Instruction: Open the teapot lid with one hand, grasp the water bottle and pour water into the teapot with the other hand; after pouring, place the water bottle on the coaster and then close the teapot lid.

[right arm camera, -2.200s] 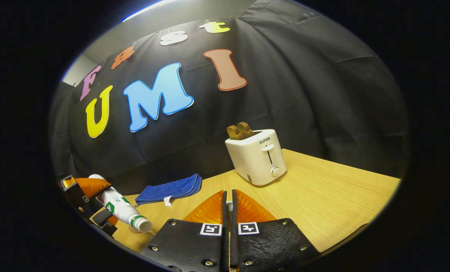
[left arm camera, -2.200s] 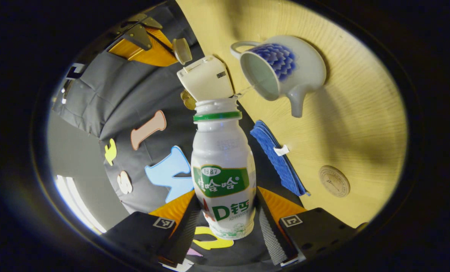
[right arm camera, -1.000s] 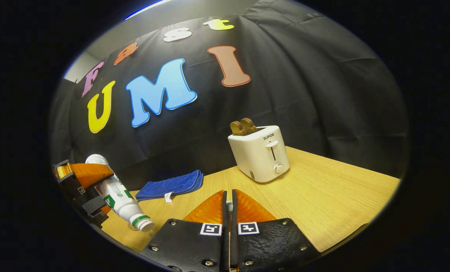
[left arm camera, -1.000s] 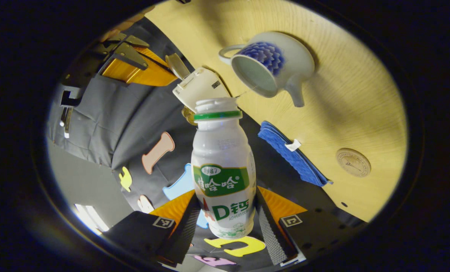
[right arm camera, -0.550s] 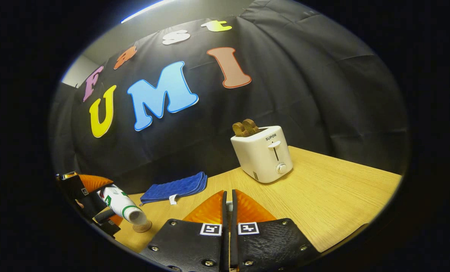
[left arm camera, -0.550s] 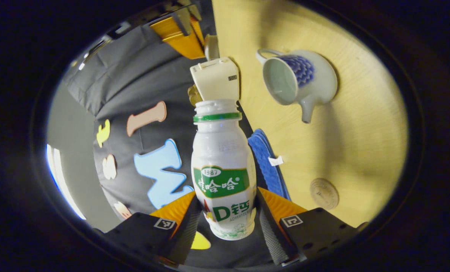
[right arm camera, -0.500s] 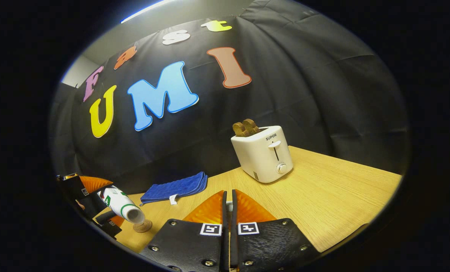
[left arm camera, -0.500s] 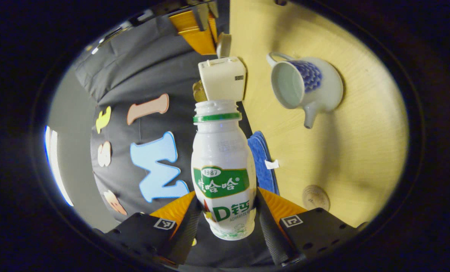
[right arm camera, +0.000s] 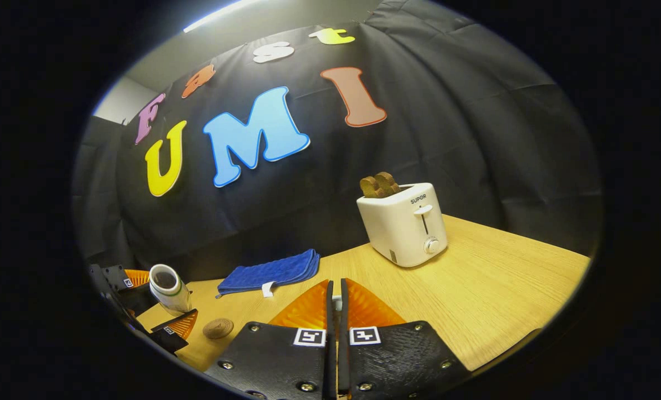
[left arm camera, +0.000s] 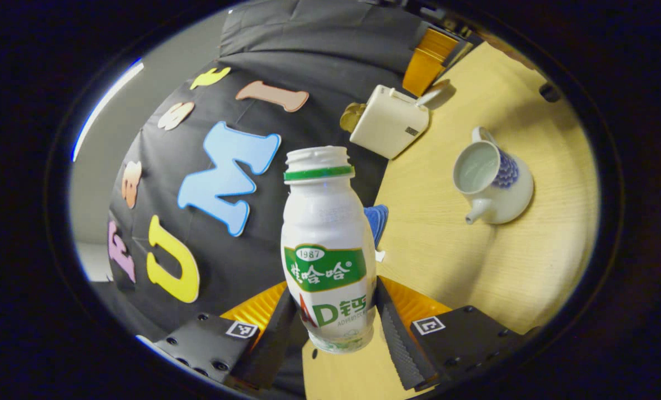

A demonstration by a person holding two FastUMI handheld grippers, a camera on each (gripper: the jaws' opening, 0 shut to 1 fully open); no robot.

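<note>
I have the water bottle [left arm camera: 328,261] pinched between the left gripper [left arm camera: 330,328] fingers, uncapped, above the table [left arm camera: 464,261]. Ahead to its right sits the open teapot [left arm camera: 494,183]. My right gripper [right arm camera: 336,311] is pressed together; the coaster [right arm camera: 218,328] lies to its left.

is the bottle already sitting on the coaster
No, the right gripper view shows the water bottle held off the table in the left gripper, with the coaster lying bare beside it.

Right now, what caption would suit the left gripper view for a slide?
Left gripper holds an open bottle above the table, near a lidless teapot.
</note>
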